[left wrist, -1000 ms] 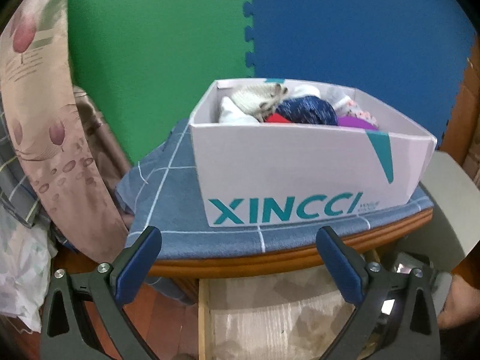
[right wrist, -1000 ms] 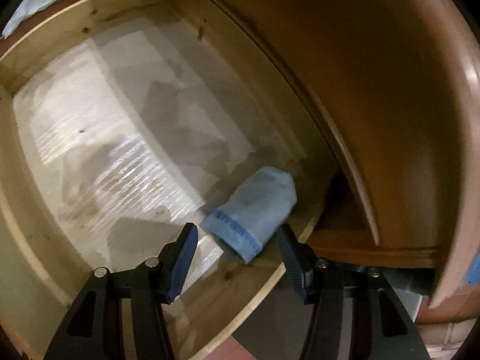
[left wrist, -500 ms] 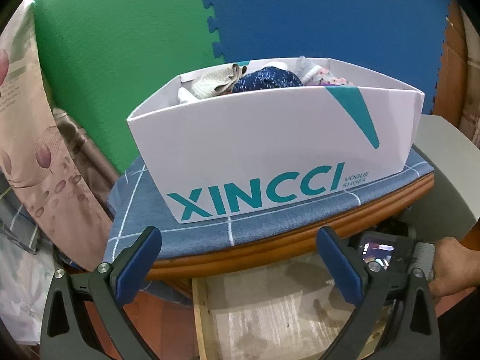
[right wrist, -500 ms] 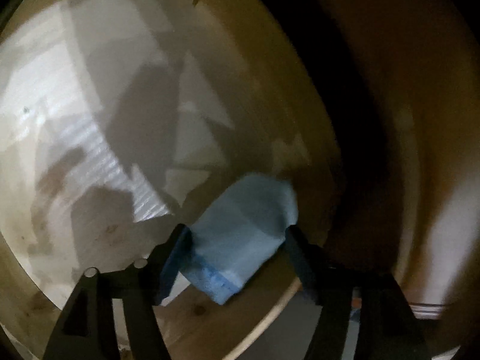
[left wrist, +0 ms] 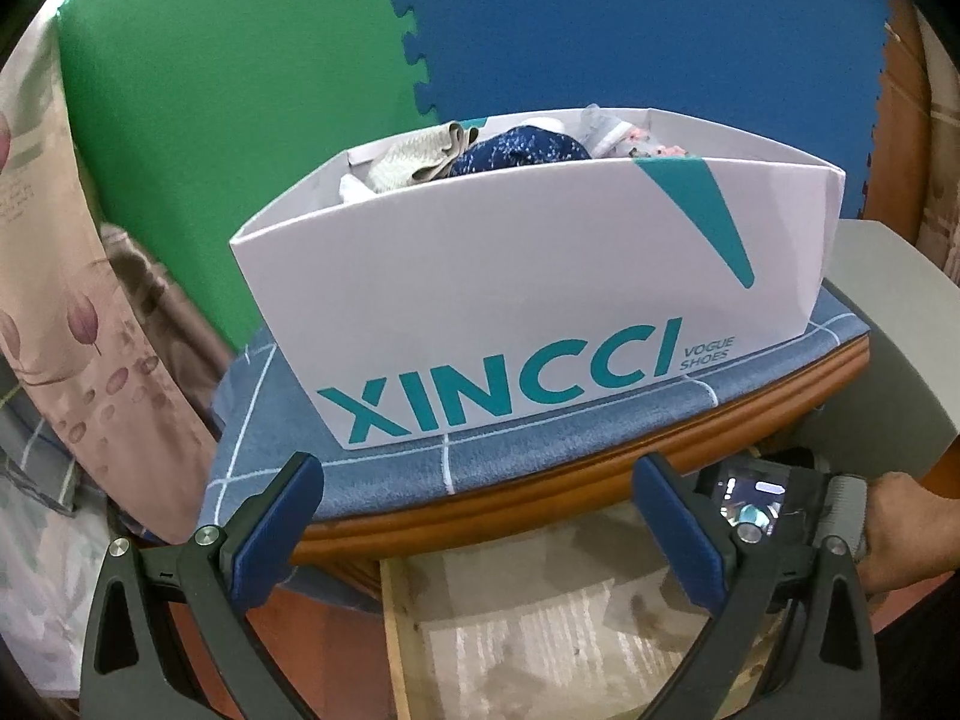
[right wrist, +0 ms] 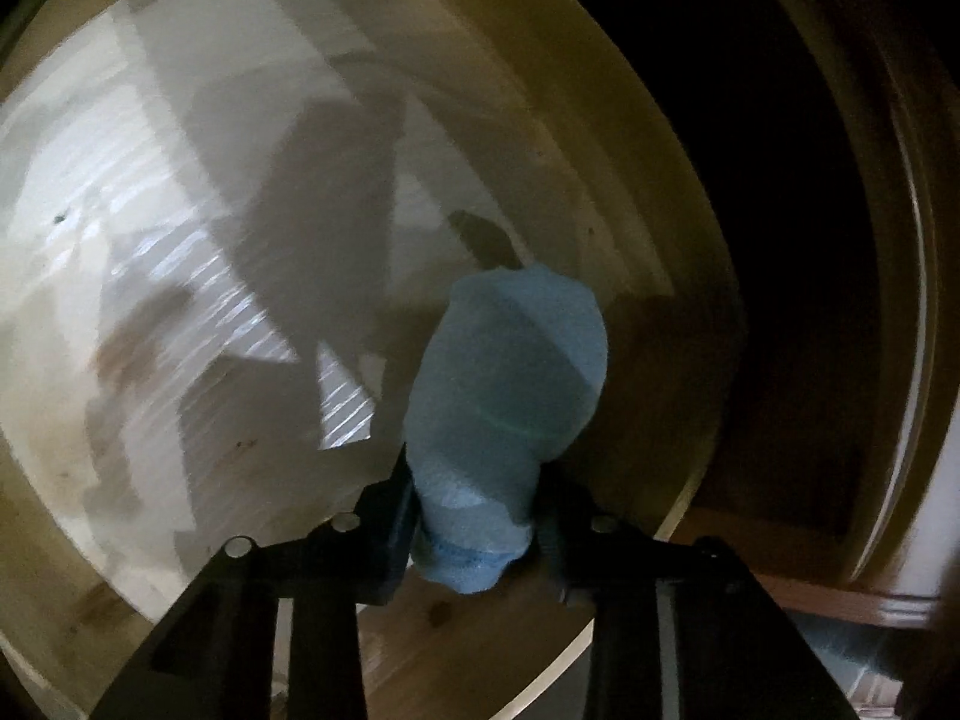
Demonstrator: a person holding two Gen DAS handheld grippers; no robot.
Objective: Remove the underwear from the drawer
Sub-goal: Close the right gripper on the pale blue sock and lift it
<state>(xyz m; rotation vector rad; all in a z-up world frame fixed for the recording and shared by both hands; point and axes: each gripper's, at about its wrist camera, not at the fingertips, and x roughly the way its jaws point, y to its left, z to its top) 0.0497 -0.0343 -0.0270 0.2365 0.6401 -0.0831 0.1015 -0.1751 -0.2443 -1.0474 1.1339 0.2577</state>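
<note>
The right gripper [right wrist: 474, 525] has just been closing, and its fingers [right wrist: 401, 531] now clench the lower end of the blue underwear [right wrist: 504, 396] inside the drawer [right wrist: 180, 276]. The rolled cloth bulges out beyond the fingers and stands over the drawer's pale floor near its front right corner; whether it still touches the floor I cannot tell. To the right of the drawer the wood is dark and blurred.

The left gripper [left wrist: 480, 528] hangs with its fingers spread wide and nothing between them, just above the drawer's open front. Beyond the drawer, on the bench [left wrist: 570, 480] under a blue checked cloth [left wrist: 384, 456], sits a white shoebox [left wrist: 540, 300] heaped with folded garments. A hand [left wrist: 900, 534] shows to the drawer's right. Behind the box stand green and blue foam mats [left wrist: 600, 30].
</note>
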